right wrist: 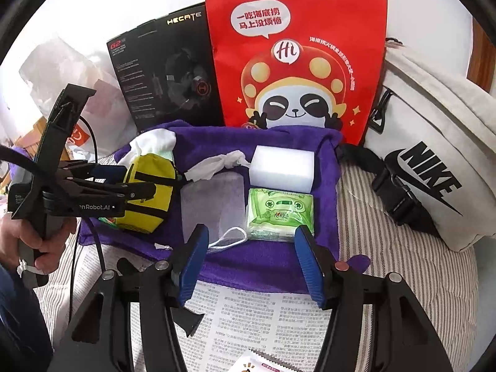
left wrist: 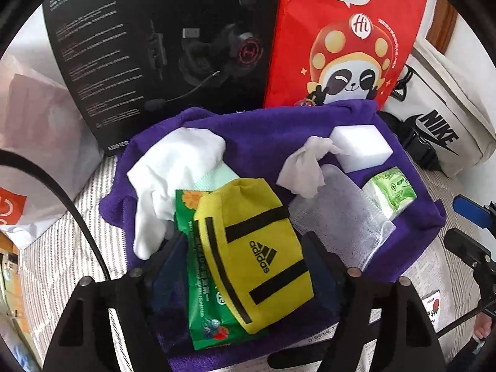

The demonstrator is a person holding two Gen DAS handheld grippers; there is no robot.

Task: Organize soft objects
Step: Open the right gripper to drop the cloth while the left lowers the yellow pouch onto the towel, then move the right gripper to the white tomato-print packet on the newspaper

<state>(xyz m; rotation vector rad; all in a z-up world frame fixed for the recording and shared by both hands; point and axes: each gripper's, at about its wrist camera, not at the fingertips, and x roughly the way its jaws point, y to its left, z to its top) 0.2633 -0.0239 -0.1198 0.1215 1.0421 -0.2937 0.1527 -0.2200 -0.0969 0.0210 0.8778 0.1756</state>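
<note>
A purple towel (right wrist: 266,266) lies spread on a striped bed cover (right wrist: 403,266), carrying the soft objects. The left gripper (left wrist: 248,263) has its fingers (left wrist: 319,257) closed on a yellow Adidas pouch (left wrist: 257,254), which sits on a green wipes pack (left wrist: 201,285) at the towel's left side. Just behind the pouch lies a white cloth (left wrist: 173,167).

The right gripper (right wrist: 251,260) hovers over the towel's near edge with its blue fingers (right wrist: 193,266) spread apart, gripping nothing. Between and just beyond them lie a green tissue packet (right wrist: 280,210) and a clear packaged mask (right wrist: 217,210). A white sponge block (right wrist: 283,167) rests behind the packet, touching it, with a crumpled white tissue (right wrist: 217,162) beside it.

A red panda-print bag (right wrist: 297,62), a black headset box (right wrist: 167,74) and a white Nike bag (right wrist: 434,170) stand behind the towel. Newspaper (right wrist: 257,322) lies under its near edge.
</note>
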